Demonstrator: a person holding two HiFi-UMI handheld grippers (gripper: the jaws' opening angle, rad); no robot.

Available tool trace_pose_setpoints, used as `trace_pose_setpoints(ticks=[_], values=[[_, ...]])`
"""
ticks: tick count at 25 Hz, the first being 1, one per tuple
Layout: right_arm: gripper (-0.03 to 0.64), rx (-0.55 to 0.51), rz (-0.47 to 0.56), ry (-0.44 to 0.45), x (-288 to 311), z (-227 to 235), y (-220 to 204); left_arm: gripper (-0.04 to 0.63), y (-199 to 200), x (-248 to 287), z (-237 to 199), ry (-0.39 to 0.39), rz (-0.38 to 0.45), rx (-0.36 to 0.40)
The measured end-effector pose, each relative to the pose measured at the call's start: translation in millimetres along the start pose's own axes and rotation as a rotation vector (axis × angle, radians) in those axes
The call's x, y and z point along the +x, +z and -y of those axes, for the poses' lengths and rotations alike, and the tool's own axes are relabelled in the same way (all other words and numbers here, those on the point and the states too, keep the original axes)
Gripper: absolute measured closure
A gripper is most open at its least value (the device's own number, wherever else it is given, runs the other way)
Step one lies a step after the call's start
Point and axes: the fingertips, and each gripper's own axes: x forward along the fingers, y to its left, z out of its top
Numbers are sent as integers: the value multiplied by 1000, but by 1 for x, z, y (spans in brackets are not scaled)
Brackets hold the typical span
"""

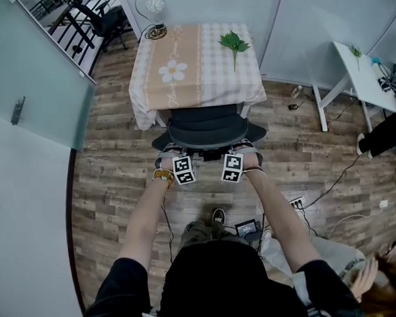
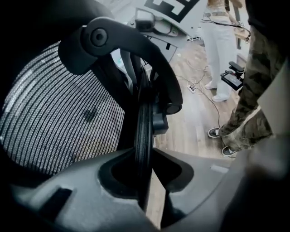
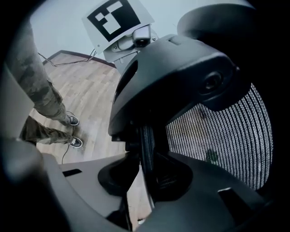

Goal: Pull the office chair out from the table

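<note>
A black mesh office chair (image 1: 206,124) stands tucked against the table (image 1: 193,62), which wears a peach and checked cloth. Both grippers reach the top of the chair's backrest. My left gripper (image 1: 178,154) is shut on the backrest's black rim (image 2: 144,131), with the mesh (image 2: 59,118) to its left. My right gripper (image 1: 236,151) is shut on the same rim (image 3: 146,145) further right, the mesh (image 3: 226,140) beside it. In the gripper views the rim runs between each pair of jaws: left gripper (image 2: 144,181), right gripper (image 3: 145,181).
A green leaf (image 1: 234,43) lies on the table and a lamp (image 1: 153,4) stands behind it. A white desk (image 1: 365,73) is at the right, a glass partition (image 1: 35,77) at the left. Cables and a power strip (image 1: 296,202) lie on the wood floor.
</note>
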Motion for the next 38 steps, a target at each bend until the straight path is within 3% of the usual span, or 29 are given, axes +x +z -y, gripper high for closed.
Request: trace_pose_setpoints(ticks=[38], values=[[535, 42, -37, 23, -12, -33, 27, 497, -17, -22, 28, 2, 22, 26]])
